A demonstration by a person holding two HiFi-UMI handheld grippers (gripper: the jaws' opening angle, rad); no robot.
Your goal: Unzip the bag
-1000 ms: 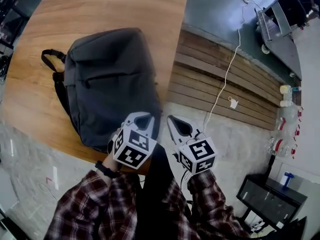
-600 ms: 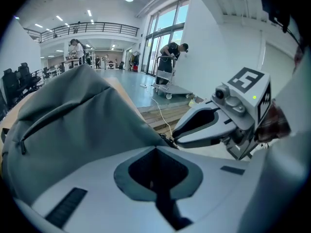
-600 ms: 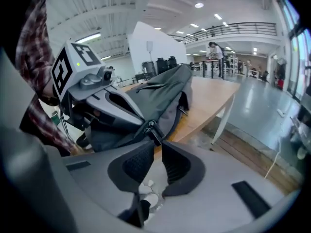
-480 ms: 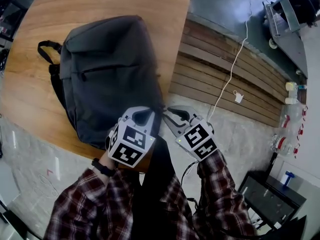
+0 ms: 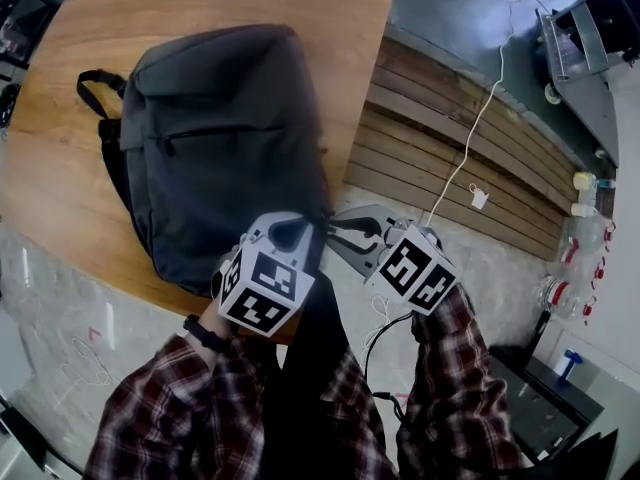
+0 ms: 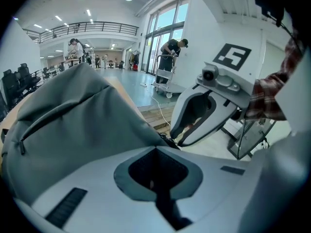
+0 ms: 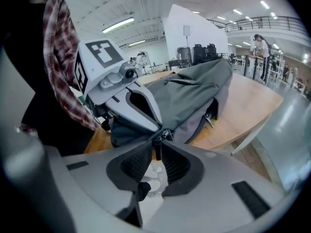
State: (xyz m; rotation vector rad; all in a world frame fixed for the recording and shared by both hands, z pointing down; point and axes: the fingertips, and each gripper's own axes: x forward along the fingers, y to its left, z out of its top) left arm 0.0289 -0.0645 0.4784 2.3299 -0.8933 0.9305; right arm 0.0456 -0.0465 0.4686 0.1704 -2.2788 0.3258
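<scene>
A dark grey backpack [image 5: 220,138] lies flat on the wooden table [image 5: 200,8], with its near right corner at the table's edge. My left gripper [image 5: 292,230] is shut on the fabric of that corner; in the left gripper view its jaws [image 6: 155,148] meet against the grey cloth [image 6: 73,115]. My right gripper [image 5: 335,226] comes in from the right, tip to tip with the left one. In the right gripper view it [image 7: 156,142] is shut on the black zipper pull [image 7: 156,149], just below the metal slider [image 7: 166,134].
The bag's shoulder strap [image 5: 95,93] loops out at the far left. To the right of the table are wooden floor slats [image 5: 440,158] and a white cable [image 5: 470,138]. A black cabinet [image 5: 560,408] stands at the lower right.
My right gripper has moved left, from apart to the bag's corner, and now holds the zipper pull. The left gripper stays on the corner.
</scene>
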